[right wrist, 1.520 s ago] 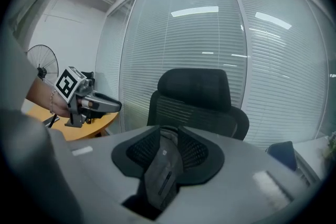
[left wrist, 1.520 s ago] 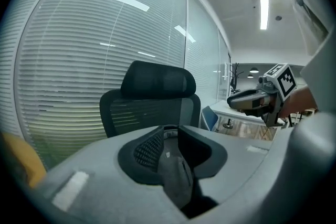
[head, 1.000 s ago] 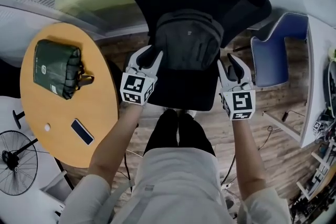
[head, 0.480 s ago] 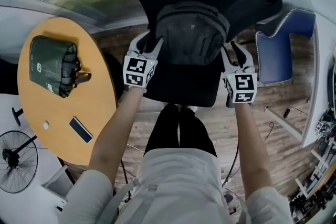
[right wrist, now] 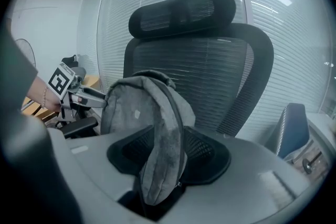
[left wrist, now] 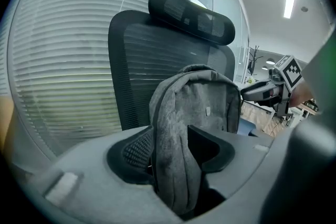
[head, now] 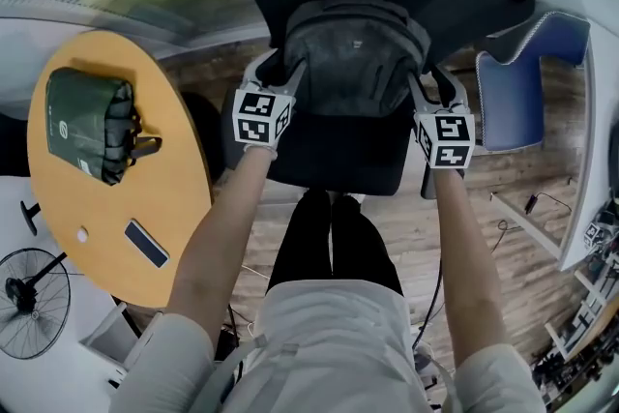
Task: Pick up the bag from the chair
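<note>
A grey backpack [head: 353, 58] stands upright on the seat of a black mesh office chair [head: 338, 155], leaning on its backrest. My left gripper [head: 277, 71] is at the bag's left side and my right gripper [head: 437, 84] at its right side. In the left gripper view the bag's [left wrist: 194, 107] side edge runs between the left gripper's [left wrist: 170, 152] spread jaws. In the right gripper view the bag's [right wrist: 142, 113] other edge sits between the right gripper's [right wrist: 168, 152] spread jaws. Both grippers look open around the fabric.
A round wooden table [head: 116, 208] at the left carries a green pouch [head: 89, 123] and a phone [head: 146, 244]. A blue chair [head: 517, 92] stands at the right, a fan [head: 29, 300] at the lower left. A glass wall with blinds [left wrist: 63, 60] is behind the chair.
Both grippers have moved forward along the bag's sides, from beside its lower half to its flanks, so that its edges now lie between their jaws.
</note>
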The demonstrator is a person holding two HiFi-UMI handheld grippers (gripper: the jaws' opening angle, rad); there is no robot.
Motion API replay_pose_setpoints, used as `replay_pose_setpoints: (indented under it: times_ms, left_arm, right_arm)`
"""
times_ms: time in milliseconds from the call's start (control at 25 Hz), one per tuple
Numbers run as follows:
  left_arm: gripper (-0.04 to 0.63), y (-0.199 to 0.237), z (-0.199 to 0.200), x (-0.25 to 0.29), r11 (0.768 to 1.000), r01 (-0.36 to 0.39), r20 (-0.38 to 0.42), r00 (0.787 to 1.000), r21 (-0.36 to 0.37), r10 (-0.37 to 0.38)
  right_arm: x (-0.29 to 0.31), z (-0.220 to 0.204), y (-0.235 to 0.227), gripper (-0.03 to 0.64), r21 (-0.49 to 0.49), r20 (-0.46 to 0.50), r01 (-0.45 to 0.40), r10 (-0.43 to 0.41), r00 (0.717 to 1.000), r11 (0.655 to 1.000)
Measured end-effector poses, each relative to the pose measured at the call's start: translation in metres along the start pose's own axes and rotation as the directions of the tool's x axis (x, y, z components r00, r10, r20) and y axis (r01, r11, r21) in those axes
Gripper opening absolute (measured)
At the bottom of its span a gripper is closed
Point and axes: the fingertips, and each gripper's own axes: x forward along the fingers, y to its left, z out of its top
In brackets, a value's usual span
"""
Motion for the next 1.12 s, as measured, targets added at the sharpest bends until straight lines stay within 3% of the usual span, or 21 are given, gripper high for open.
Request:
replay_pose_setpoints:
  times_ms: [560, 760, 1120]
  left_arm:
    - [0.216, 0.010, -0.003, 0.020, 0.999, -0.004, 0.021, 1.000, -0.034, 0.005]
    - [0.114, 0.009, -0.003, 0.021, 1.000, -0.013, 0.010, 1.000, -0.025, 0.013]
    - [0.075, 0.000, 0.001, 0.012, 0.999, -0.001, 0.002, 1.000, -0.036, 0.001]
  right_arm:
    - [0.031, -0.021, -0.003, 0.192, 0.084, 0.005, 0.024, -0.024, 1.000, 0.996]
    - [0.031, -0.022, -0.007, 0.100, 0.064, 0.001, 0.073, -0.073, 0.997, 0.995]
    - [0.016, -0.023, -0.002, 0.060, 0.037, -0.012, 0.064, -0.063, 0.998, 0.997]
